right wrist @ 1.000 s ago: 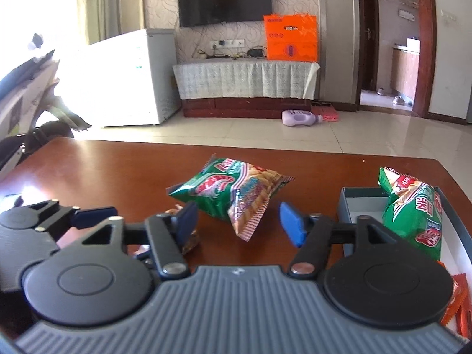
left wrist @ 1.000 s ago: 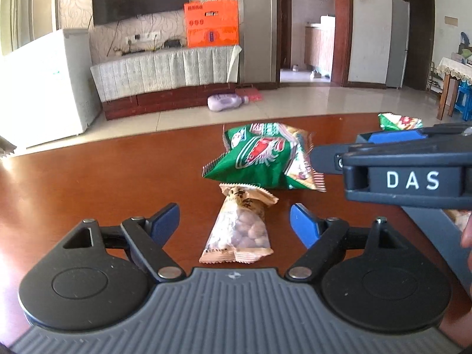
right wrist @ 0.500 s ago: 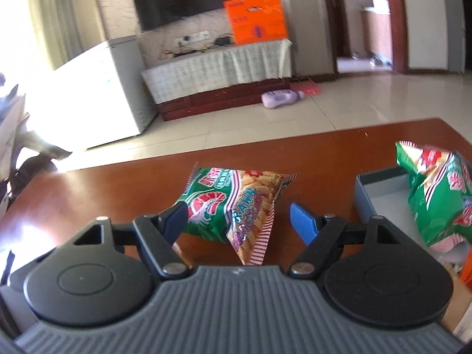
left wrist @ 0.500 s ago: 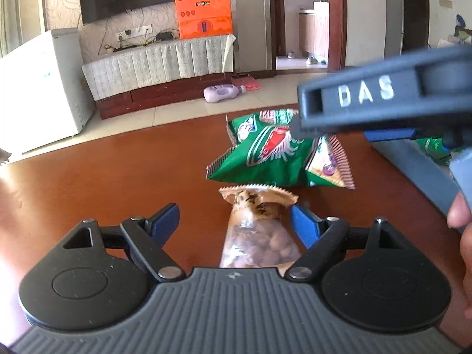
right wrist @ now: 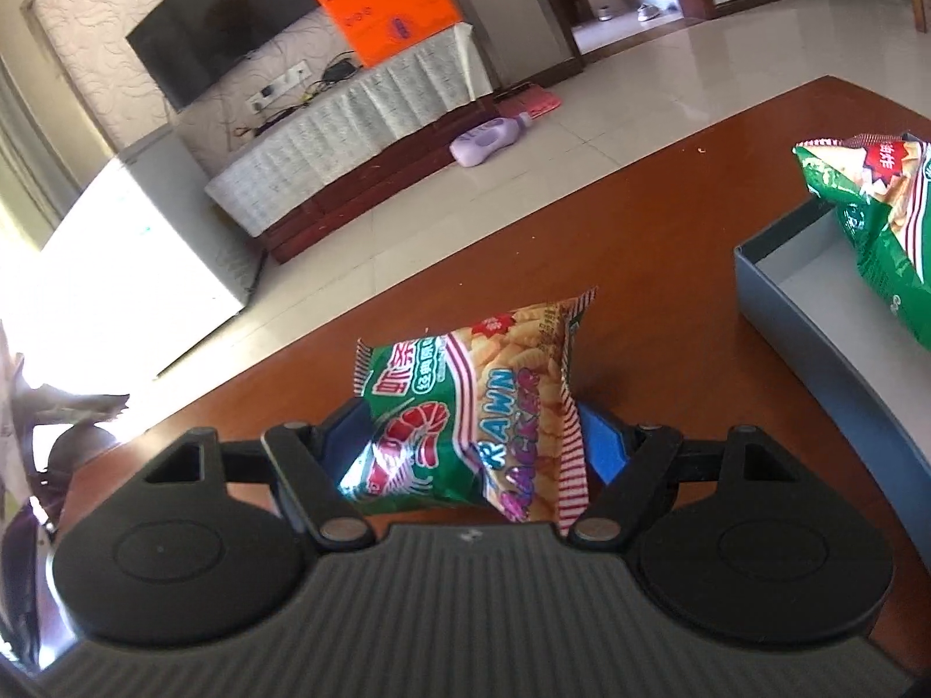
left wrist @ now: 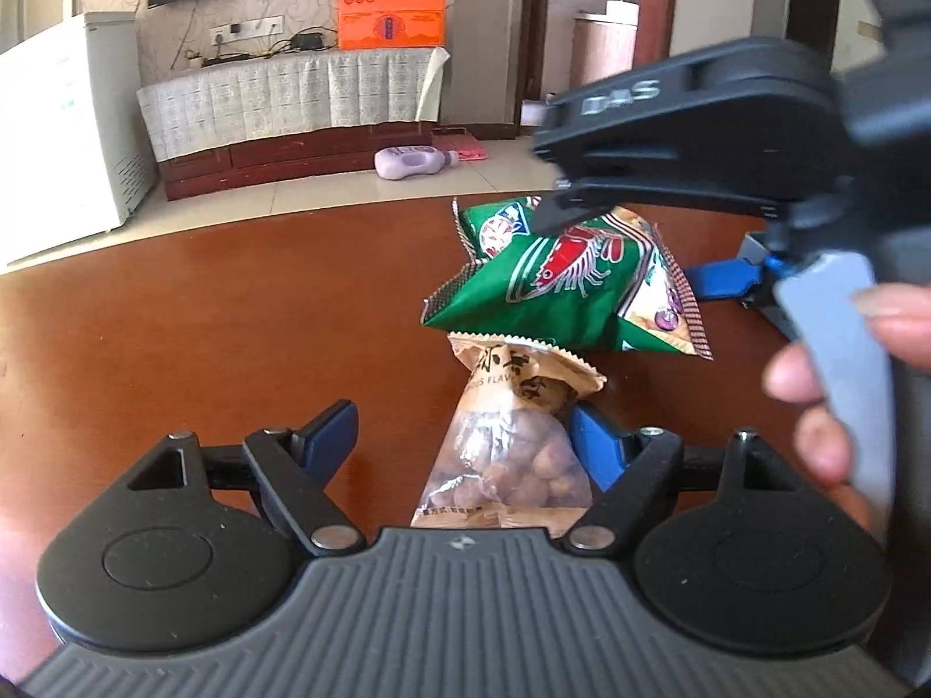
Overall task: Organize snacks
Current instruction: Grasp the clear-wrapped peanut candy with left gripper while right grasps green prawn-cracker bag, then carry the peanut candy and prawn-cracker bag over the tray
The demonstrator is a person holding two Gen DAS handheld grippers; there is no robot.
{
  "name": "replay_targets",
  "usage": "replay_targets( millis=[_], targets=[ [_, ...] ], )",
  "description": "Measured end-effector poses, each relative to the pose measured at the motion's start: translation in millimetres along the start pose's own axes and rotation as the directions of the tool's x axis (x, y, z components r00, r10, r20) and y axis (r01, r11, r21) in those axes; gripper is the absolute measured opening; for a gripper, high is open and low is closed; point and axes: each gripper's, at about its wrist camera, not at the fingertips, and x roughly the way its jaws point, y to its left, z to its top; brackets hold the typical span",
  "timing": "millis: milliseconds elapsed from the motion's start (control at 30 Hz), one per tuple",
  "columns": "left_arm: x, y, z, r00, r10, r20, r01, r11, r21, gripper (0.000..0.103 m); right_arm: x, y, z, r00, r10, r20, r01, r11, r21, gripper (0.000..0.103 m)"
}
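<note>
A green prawn cracker bag sits between the blue fingers of my right gripper, which press its sides. In the left wrist view the same bag hangs tilted under the right gripper, off the brown table. A clear bag of nuts lies on the table between the open fingers of my left gripper, close to the right finger. A grey box at the right holds another green snack bag.
The table's far edge runs across the view, with tiled floor beyond. A purple bottle lies on the floor by a TV cabinet. A hand holds the right gripper's handle at the right of the left wrist view.
My right gripper has come down over the prawn cracker bag, shut on it and tilted it up. My left gripper has moved forward around the bag of nuts.
</note>
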Motion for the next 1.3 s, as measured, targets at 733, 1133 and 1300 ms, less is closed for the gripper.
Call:
replay_targets(
  millis=[733,1133,1300],
  targets=[
    [14.4,16.0,4.7,1.0,-0.007,-0.012,0.007,1.0,-0.007,0.051,-1.3,15.1,-8.9,0.999,0.042,-0.031,-0.049,0.954,-0.296,0.066],
    [-2.9,5.5,4.2,1.0,0.006,0.022,-0.006,0.999,-0.031,0.043,-56.9,-3.9,5.6,0.998,0.058,0.026,-0.044,0.927,-0.372,0.065],
    [-10.9,-14.5,8.4,1.0,0.011,0.028,-0.011,1.0,-0.006,0.043,-79.7,-17.3,8.2,0.997,0.055,0.047,-0.033,0.924,-0.382,0.064]
  ],
)
